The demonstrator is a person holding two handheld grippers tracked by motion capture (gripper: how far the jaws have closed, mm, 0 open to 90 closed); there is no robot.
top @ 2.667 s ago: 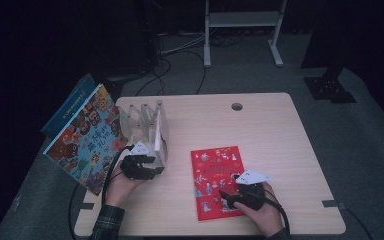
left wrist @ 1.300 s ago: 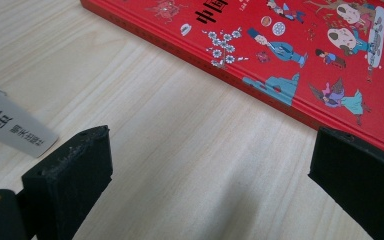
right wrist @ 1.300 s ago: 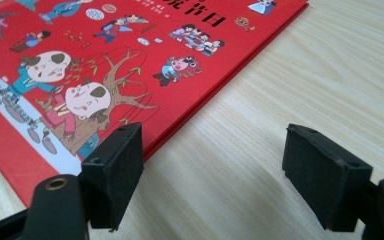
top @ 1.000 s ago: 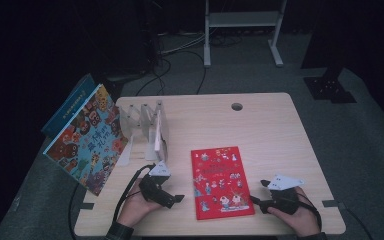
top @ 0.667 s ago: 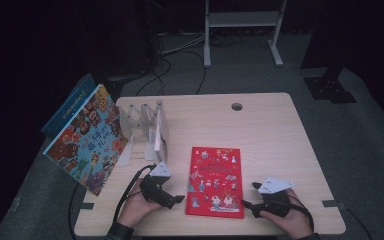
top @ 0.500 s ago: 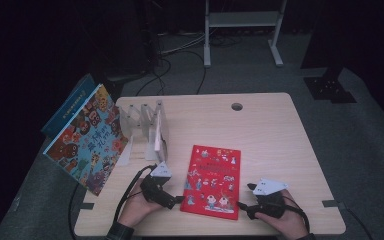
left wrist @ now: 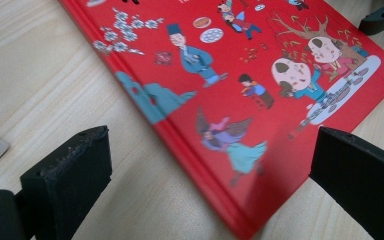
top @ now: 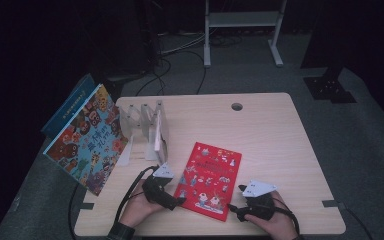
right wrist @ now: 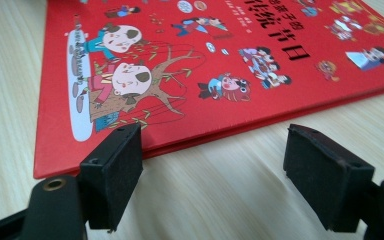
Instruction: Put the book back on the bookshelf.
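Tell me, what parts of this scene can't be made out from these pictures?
- Red book: left gripper view, far part cut by the top edge.
- Book's title: high view, too small to read.
- Clear rack: high view, what its slots hold beyond one white item is unclear.
- Room behind the table: too dark.

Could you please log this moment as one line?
left gripper: open, at red book | right gripper: open, opening, beside book | book flat on table

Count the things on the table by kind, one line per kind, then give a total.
Picture books: 2, a red book lying flat and a blue book leaning at the table's left edge.
Clear book stand: 1.
Hand-held grippers: 2, left gripper and right gripper.
Total: 5.
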